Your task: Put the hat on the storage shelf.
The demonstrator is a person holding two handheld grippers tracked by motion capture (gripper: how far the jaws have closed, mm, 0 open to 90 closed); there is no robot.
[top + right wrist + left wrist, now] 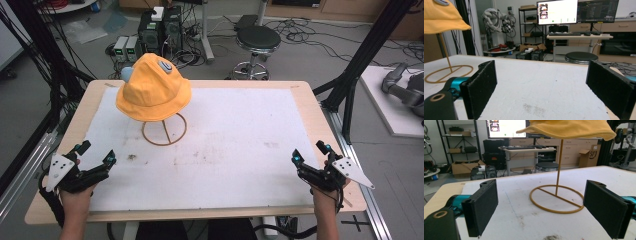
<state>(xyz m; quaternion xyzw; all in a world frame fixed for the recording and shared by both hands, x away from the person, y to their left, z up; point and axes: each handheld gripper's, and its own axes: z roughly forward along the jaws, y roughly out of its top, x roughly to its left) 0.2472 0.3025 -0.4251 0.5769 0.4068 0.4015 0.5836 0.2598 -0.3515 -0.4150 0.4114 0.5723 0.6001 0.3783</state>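
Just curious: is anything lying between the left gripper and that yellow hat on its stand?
No: the high view shows just bare white mat, lightly stained, between the left gripper and the yellow hat.

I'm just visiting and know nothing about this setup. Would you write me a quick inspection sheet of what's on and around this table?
Surface: wooden table under a white mat with faint dark smudges.
Job's things: yellow bucket hat resting on a thin yellow wire stand with a ring base.
Clutter: nothing seen.
Grippers: left gripper and right gripper both open, empty, near the front corners.
Cables: a black cable trails below the table's front edge; more lie on the floor behind.
Surroundings: black stool, computer boxes, monitor on a desk.
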